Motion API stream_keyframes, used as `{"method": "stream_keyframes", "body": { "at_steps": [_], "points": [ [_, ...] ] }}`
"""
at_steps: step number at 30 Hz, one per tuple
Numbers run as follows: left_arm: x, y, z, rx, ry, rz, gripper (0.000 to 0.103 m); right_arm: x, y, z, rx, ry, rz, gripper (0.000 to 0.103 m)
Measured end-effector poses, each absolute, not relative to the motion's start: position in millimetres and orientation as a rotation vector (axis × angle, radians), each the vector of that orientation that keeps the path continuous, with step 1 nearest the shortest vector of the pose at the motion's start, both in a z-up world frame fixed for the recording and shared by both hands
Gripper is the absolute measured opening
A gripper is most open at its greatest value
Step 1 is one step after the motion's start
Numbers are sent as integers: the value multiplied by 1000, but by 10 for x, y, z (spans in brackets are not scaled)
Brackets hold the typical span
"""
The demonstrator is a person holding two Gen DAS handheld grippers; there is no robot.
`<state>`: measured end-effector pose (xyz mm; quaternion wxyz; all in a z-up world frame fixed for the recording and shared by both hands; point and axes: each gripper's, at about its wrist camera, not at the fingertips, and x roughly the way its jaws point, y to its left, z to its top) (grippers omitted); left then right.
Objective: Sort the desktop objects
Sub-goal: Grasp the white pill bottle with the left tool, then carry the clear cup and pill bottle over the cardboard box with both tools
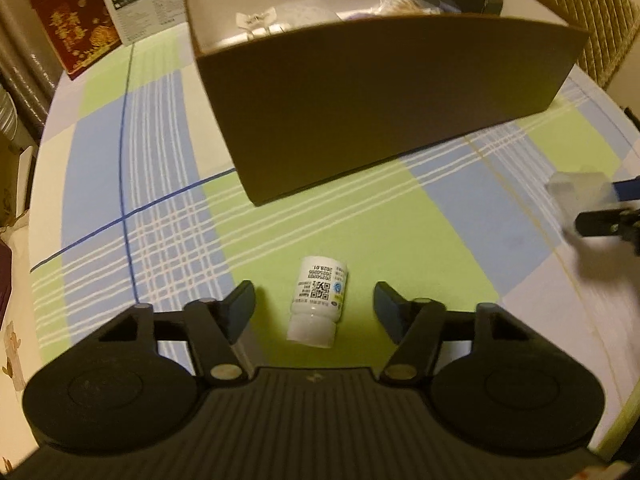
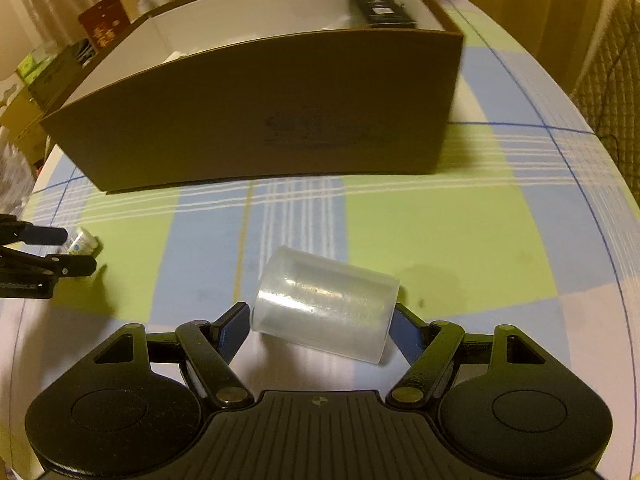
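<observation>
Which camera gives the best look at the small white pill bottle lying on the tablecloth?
The left wrist view. There the small white pill bottle lies on its side, unobstructed between the open left gripper fingers, its printed label and code visible. The right wrist view shows only a blurred sliver of it at the far left edge, beside the left gripper's fingers.

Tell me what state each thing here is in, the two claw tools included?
left gripper: open, fingers either side of the bottle, not touching it.
white pill bottle: lying on its side, cap on.
right gripper: shut on the cup.
clear plastic cup: tilted on its side, held by its two ends.
cardboard box: open at the top, some items already inside.
</observation>
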<state>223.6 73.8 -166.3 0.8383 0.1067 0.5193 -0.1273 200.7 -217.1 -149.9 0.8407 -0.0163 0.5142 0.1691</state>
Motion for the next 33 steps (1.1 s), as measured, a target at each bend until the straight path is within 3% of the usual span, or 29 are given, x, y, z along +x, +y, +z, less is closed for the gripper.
{"method": "stream_keyframes", "body": {
  "at_steps": [4,6,14,16,17,33],
  "points": [
    [2261,745,-1679,188,1110,-283,33,1998,-2222,-1495,-14,1084,345,75],
    [2262,741,-1675,167,1111,-273,23,1984,-2227,-1478,-11,1076,345,81],
    [2171,673,-1642,126,1131,-178,23,2051,-2099,-1534,-59,1069,324,84],
    [2128,661,-1631,124,1133,-174,23,2058,-2060,-1564,-86,1069,315,81],
    [2111,662,-1627,123,1133,-173,23,2058,-2048,-1578,-97,1070,316,73],
    [1852,549,-1519,116,1129,-179,23,1949,-2055,-1429,-114,1026,440,72]
  ]
}}
